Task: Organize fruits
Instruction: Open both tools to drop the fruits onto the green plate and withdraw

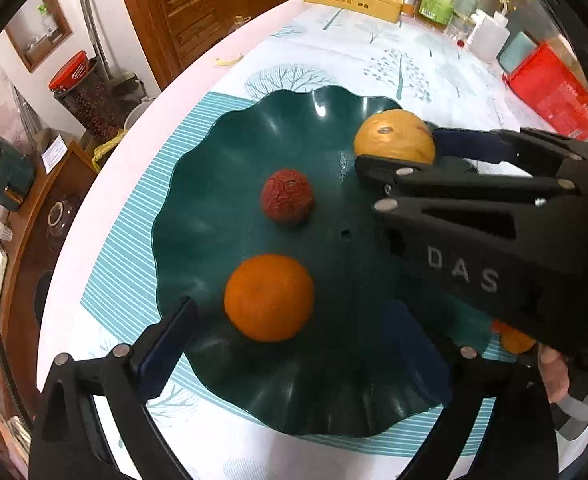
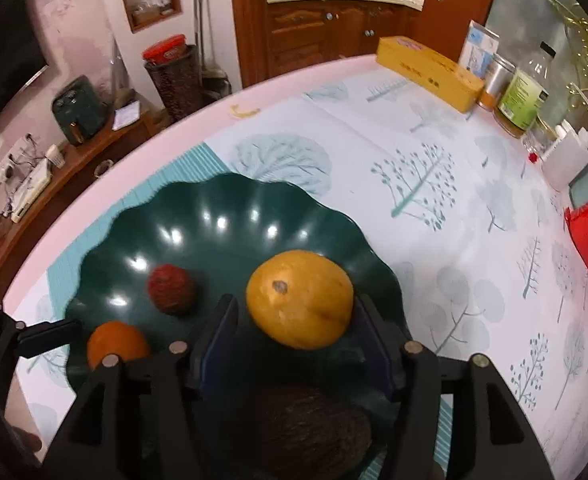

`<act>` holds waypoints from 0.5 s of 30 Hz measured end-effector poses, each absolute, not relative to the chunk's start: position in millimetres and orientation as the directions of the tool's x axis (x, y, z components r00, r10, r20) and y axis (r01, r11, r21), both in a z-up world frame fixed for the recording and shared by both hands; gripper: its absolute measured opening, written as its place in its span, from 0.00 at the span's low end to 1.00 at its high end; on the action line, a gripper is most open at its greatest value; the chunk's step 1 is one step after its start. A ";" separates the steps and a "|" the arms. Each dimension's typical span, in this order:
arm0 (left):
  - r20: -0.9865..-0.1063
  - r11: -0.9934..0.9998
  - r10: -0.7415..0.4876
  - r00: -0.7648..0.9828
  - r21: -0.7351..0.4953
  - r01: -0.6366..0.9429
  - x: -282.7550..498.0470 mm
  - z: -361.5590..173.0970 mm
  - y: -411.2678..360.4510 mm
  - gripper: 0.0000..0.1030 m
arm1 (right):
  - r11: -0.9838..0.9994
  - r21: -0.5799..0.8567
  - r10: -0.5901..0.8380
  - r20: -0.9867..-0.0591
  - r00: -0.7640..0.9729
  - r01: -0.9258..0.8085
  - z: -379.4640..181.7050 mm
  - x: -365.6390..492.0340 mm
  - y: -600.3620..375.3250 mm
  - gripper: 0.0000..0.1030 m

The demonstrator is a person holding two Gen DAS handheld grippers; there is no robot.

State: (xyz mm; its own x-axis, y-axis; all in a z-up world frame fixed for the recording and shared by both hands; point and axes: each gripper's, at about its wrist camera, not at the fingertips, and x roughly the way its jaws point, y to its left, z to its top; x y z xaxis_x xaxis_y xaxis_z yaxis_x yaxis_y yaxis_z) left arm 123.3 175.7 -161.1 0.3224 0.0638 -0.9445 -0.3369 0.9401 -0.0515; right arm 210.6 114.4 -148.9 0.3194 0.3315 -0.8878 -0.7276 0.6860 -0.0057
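The yellow fruit [image 2: 299, 299] is sitting between the right tongs [image 2: 297, 344] — parted, pads clear; the left tongs [image 1: 305, 356] are gaping empty around the orange [image 1: 269, 297].

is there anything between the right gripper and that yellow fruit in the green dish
Nothing visible. The yellow fruit already sits between the fingers of the right gripper, over the green dish. The red fruit and the orange lie off to the left, outside the fingers.
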 end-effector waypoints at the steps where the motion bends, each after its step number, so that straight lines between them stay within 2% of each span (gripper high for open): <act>1: -0.944 0.939 0.065 0.324 -0.052 -0.340 122.3 -158.9 176.2 0.96 | 0.684 -0.004 0.335 -0.887 0.319 -0.730 -147.3 210.0 114.3 0.62; 4: -0.937 0.936 0.079 0.341 -0.048 -0.347 118.7 -150.0 176.1 0.99 | 0.675 0.007 0.362 -0.874 0.324 -0.737 -138.3 205.7 110.4 0.63; 15: -0.916 0.950 0.078 0.394 -0.051 -0.308 105.3 -112.7 160.9 0.99 | 0.724 0.006 0.389 -0.829 0.401 -0.690 -97.9 184.5 72.8 0.64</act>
State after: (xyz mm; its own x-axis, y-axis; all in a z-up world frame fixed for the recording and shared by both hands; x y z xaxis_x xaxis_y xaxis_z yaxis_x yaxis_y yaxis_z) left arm 105.3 160.9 -112.7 0.3943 0.0785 -0.9156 -0.3077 0.9501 -0.0511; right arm 184.5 72.8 -97.9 0.4011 0.3894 -0.8292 -0.6902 0.7236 0.0060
